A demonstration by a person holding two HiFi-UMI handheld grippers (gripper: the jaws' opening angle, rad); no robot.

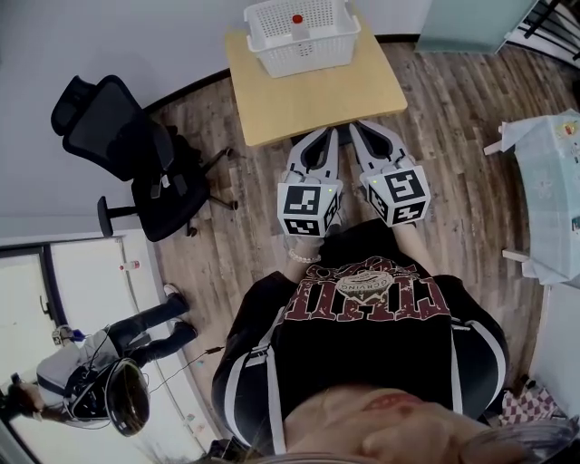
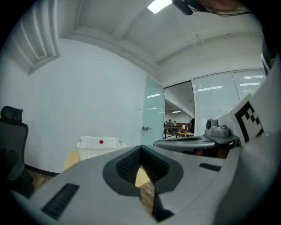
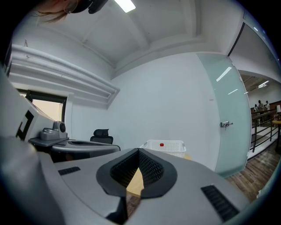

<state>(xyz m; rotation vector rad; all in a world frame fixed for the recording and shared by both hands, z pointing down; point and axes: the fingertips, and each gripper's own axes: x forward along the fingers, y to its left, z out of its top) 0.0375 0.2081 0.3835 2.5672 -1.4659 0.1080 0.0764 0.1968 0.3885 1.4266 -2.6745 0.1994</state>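
Black shirt with a big print fills the bottom of the head view, and both grippers are held out right in front of it, side by side and almost touching. Left gripper has its jaws pressed together: in the left gripper view the ribbed black pads meet at the tip, with only a small hollow behind them, and nothing is caught in there. You just see a sliver of tabletop and floor through the hollow. Same deal with the right gripper, jaws closed on nothing.

Both point at the wooden table, with their tips lined up with its near edge from above. They aren't resting on it as far as I can tell.

On the far end of that table sits a white basket, well apart from the grippers, with a small red thing lying inside. It's too tiny to say what it is.

Off to the left there's a black office chair on the wood floor, and another person is down in the lower left corner. Over on the right edge is a pale table.
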